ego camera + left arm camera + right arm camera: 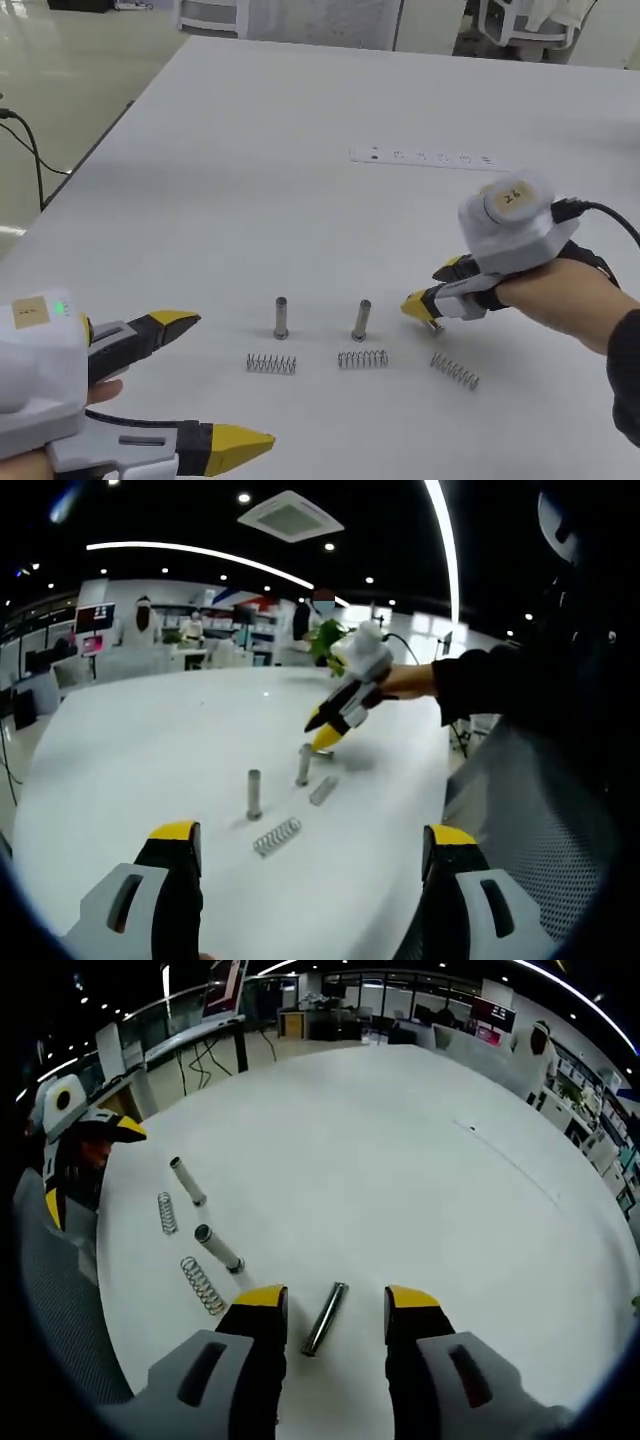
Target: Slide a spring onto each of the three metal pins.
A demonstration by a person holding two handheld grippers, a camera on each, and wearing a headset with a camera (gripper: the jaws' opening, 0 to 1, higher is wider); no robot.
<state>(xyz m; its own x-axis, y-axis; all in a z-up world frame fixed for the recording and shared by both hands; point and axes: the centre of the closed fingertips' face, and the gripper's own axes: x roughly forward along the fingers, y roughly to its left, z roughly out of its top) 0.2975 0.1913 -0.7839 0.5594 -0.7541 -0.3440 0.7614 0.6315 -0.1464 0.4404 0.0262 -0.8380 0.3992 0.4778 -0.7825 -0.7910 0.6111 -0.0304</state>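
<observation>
The middle pin (361, 320) and the left pin (281, 318) stand upright on the white table (300, 150). The middle spring (362, 358) and left spring (271, 364) lie just before them, seemingly staged for threading. Right of the middle pin, the right gripper (335, 1305) straddles the third pin (323, 1322), jaws apart and clear of it, with the third spring (455, 370) close by. Left of the middle pin, the left gripper (228, 378) hovers wide open.

On the white bench (250, 180) I see two pins standing upright, the left pin (281, 317) and the middle pin (361, 320), and a third pin (325, 1317) lying flat. Three springs lie just beside them: left spring (271, 364), middle spring (363, 358), right spring (454, 370). A white power strip (425, 157) lies well beyond.
</observation>
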